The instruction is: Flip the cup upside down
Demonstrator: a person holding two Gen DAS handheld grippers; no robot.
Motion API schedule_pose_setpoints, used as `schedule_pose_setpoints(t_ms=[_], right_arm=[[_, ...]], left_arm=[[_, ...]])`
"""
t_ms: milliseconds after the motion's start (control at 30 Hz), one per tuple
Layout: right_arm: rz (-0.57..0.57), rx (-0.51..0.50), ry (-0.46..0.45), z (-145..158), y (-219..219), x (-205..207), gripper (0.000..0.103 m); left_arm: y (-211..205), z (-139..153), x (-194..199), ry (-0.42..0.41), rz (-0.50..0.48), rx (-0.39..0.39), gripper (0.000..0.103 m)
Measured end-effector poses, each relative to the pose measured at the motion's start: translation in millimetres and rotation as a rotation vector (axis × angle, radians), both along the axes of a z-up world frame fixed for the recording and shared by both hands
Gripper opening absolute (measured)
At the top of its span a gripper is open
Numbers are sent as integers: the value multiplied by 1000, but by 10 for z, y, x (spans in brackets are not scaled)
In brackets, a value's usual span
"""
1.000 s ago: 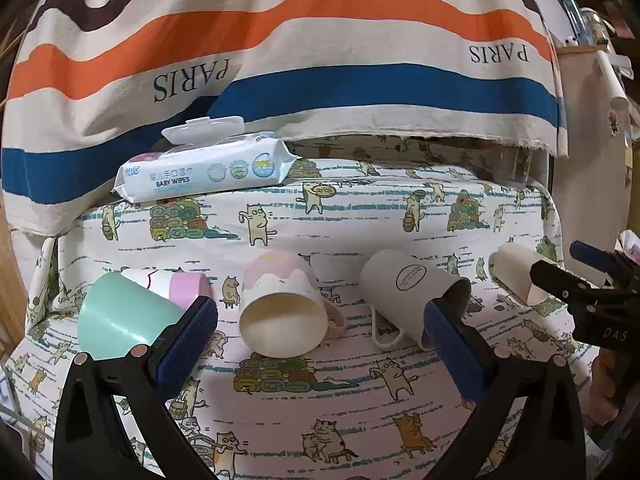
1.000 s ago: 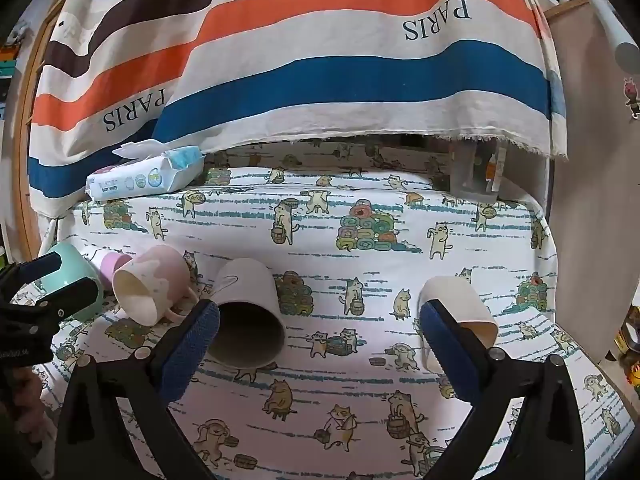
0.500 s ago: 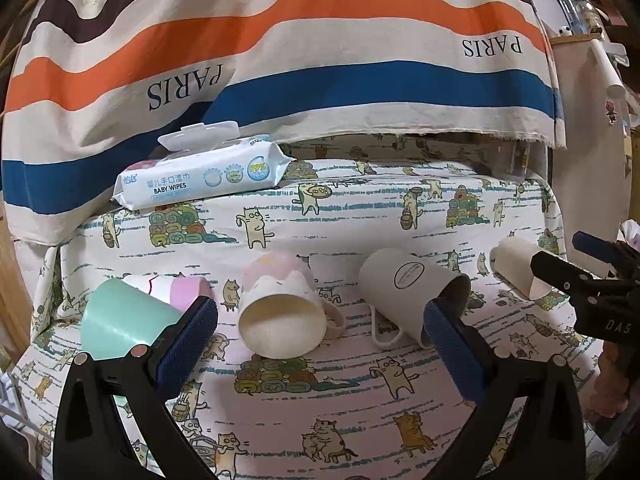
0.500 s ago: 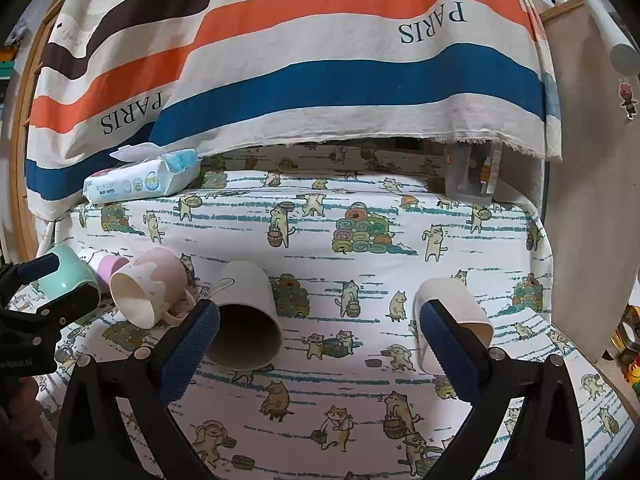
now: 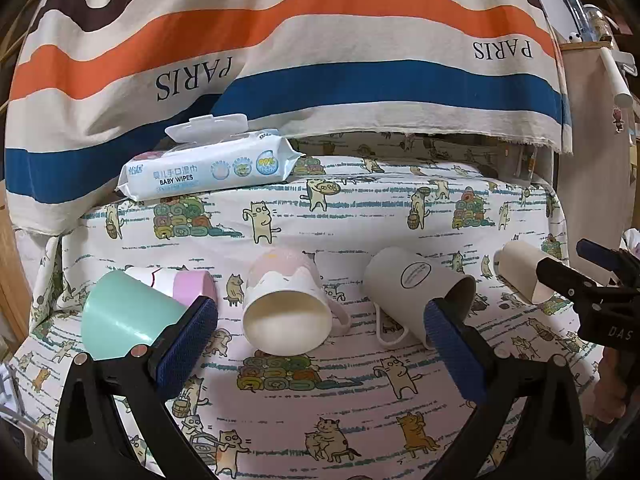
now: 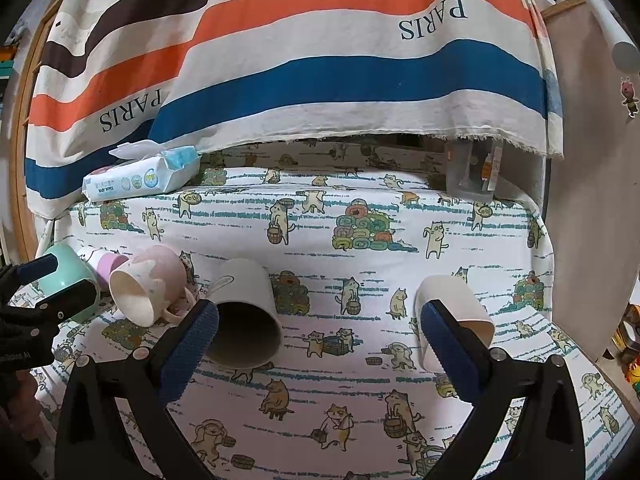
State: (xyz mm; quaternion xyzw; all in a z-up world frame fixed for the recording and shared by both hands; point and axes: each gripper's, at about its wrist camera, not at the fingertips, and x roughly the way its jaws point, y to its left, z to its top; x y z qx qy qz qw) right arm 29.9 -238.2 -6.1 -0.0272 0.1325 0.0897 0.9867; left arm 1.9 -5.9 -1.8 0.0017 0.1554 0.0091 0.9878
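Observation:
Several cups lie on their sides on a cat-print cloth. From left: a mint cup (image 5: 120, 320), a small lilac and white cup (image 5: 188, 282), a pink and cream mug (image 5: 286, 304), a grey-white mug (image 5: 416, 292) and a cream cup (image 5: 524, 268). My left gripper (image 5: 320, 344) is open and empty, its jaws either side of the pink mug, short of it. My right gripper (image 6: 318, 344) is open and empty, between the grey-white mug (image 6: 246, 312) and the cream cup (image 6: 452, 312). The pink mug (image 6: 150, 284) and mint cup (image 6: 72, 276) lie to its left.
A baby wipes pack (image 5: 208, 168) lies at the back left under a striped PARIS cloth (image 5: 320, 40). A clear container (image 6: 472, 176) stands at the back right. A brown panel (image 6: 592, 160) bounds the right side. The other gripper shows at each view's edge.
Both grippers have drawn back slightly and risen a little; the cups sit a bit lower in view. No cup has moved. Both grippers stay open.

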Motion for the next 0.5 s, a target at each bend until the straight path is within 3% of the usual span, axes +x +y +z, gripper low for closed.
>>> schedule_pose_setpoints(t_ms=[500], right_arm=[[0, 1, 1, 2, -9, -9, 102]], left_arm=[[2, 0, 5, 3, -1, -3, 102]])
